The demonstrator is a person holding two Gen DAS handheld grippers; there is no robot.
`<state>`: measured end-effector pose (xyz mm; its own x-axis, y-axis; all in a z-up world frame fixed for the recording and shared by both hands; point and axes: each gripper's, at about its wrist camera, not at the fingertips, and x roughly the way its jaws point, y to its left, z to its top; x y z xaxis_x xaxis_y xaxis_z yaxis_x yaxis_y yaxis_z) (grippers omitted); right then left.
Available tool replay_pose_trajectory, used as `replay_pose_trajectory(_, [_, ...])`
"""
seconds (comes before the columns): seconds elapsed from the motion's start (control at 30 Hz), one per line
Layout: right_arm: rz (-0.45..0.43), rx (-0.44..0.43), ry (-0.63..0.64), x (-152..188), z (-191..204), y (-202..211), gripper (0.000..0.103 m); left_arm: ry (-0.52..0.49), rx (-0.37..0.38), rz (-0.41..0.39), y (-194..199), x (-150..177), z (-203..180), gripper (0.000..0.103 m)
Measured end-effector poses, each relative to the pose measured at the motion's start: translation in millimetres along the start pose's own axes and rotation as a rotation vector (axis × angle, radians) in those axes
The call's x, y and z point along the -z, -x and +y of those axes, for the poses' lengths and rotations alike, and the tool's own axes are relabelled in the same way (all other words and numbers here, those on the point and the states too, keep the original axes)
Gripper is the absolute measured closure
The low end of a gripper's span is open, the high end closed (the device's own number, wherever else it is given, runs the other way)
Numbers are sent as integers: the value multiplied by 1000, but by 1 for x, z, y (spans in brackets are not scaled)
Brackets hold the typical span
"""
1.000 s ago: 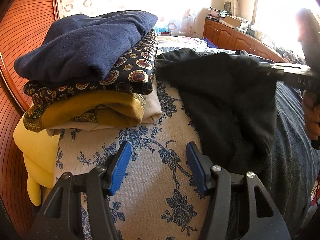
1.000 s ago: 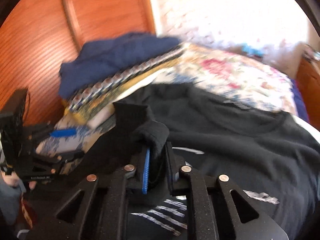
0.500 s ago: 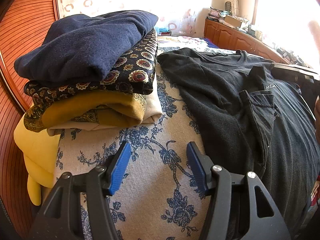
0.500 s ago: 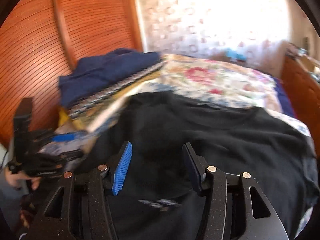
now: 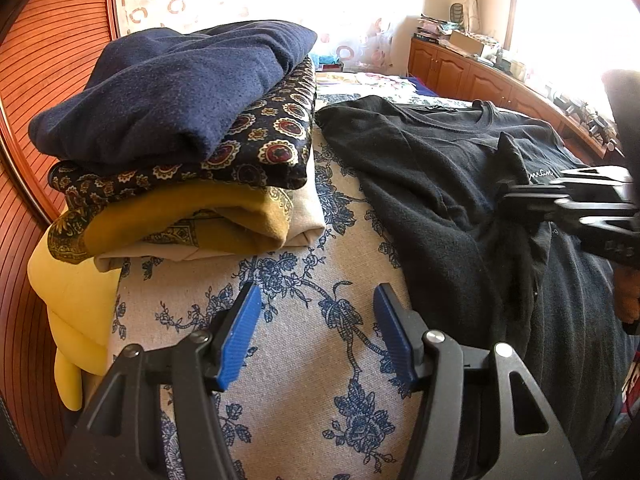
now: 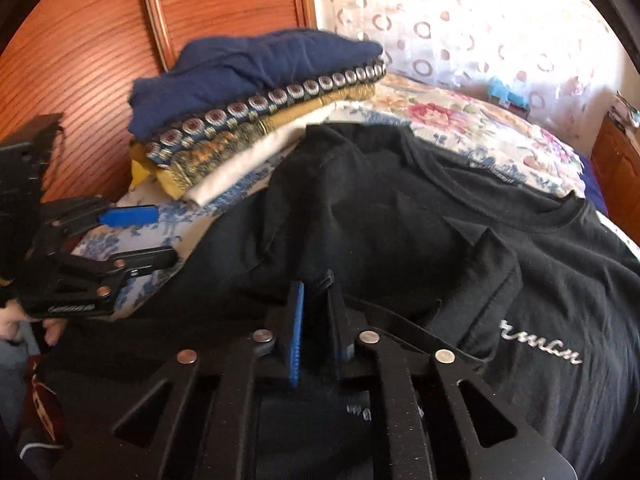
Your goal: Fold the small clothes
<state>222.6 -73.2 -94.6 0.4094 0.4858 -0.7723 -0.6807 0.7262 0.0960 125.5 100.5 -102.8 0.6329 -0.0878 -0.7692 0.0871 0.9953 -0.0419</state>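
Right gripper (image 6: 316, 300): jaws have just been closing, now pinched on a fold of the black T-shirt (image 5: 452, 184), which lies spread on the floral bedspread (image 5: 320, 320), right of the folded stack (image 5: 180, 140). Left gripper (image 5: 318, 320): jaws apart, empty, over bare bedspread near the stack.

Blue-floral bedspread (image 5: 304, 344); ribbed wooden headboard (image 6: 80, 64); patterned curtain (image 6: 460, 24); wooden cabinets (image 5: 472, 76) under window.
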Motion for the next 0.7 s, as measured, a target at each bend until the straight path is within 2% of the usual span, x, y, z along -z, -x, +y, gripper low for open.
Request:
replay_pose_trajectory(0.2, [-69,-10,-14,25,3,48,97,0,0,0,0,0,0,44])
replay_pose_trajectory(0.43, [-32,-6,-47,65,5,65,97,0,0,0,0,0,0,44])
replay_pose_trajectory(0.53, [-18,-6,-66,73,4,67,92,0,0,0,0,0,0,44])
replay_pose_trajectory(0.63, [-20,9,-66,77,3,75,74,0,-1,0,0,0,0,44])
replay_pose_trajectory(0.7, [-32,13,-61,78,4,81,67,0,0,0,0,0,0,44])
